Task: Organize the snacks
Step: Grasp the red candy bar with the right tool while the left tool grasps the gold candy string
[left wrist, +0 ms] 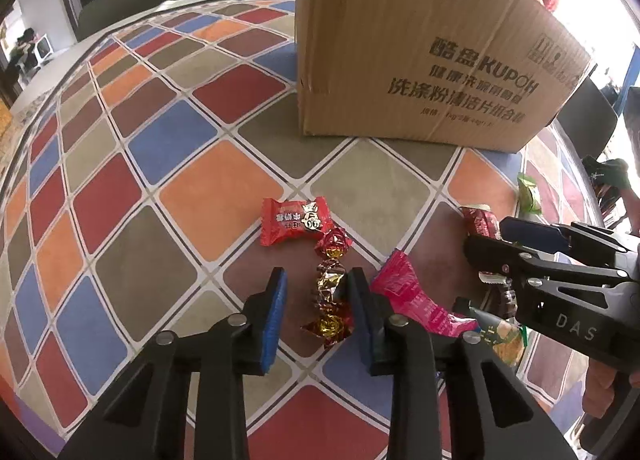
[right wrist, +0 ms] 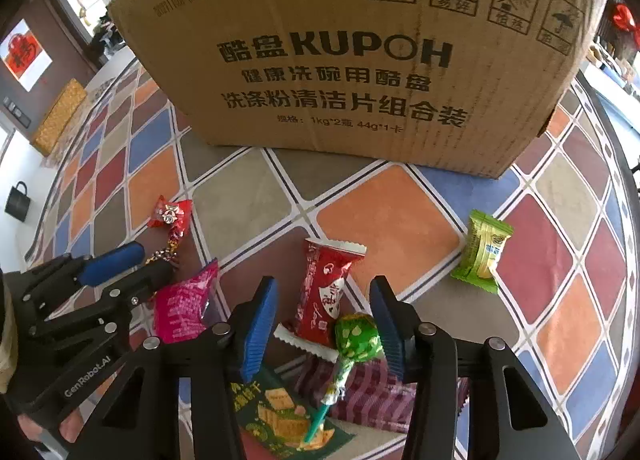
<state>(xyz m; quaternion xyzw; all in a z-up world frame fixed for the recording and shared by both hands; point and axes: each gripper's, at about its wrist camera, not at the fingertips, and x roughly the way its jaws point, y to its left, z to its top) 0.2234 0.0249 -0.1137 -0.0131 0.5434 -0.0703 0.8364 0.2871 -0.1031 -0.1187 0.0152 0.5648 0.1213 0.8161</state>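
A cardboard box (left wrist: 420,43) stands at the back of the table; it also shows in the right wrist view (right wrist: 352,55). My left gripper (left wrist: 318,300) is open, its jaws either side of a red and gold twist-wrapped candy (left wrist: 330,292). A red candy pack (left wrist: 292,221) lies just beyond, a pink packet (left wrist: 412,296) to its right. My right gripper (right wrist: 324,316) is open over a red wrapped snack (right wrist: 326,292) and a green lollipop (right wrist: 356,340). A green packet (right wrist: 482,252) lies to the right. A biscuit packet (right wrist: 284,416) and a purple wrapper (right wrist: 372,392) lie under the gripper.
The table wears a cloth of coloured diamonds (left wrist: 160,147). The left gripper shows at the left of the right wrist view (right wrist: 120,264), the right gripper at the right of the left wrist view (left wrist: 520,252). Chairs stand beyond the table (left wrist: 120,11).
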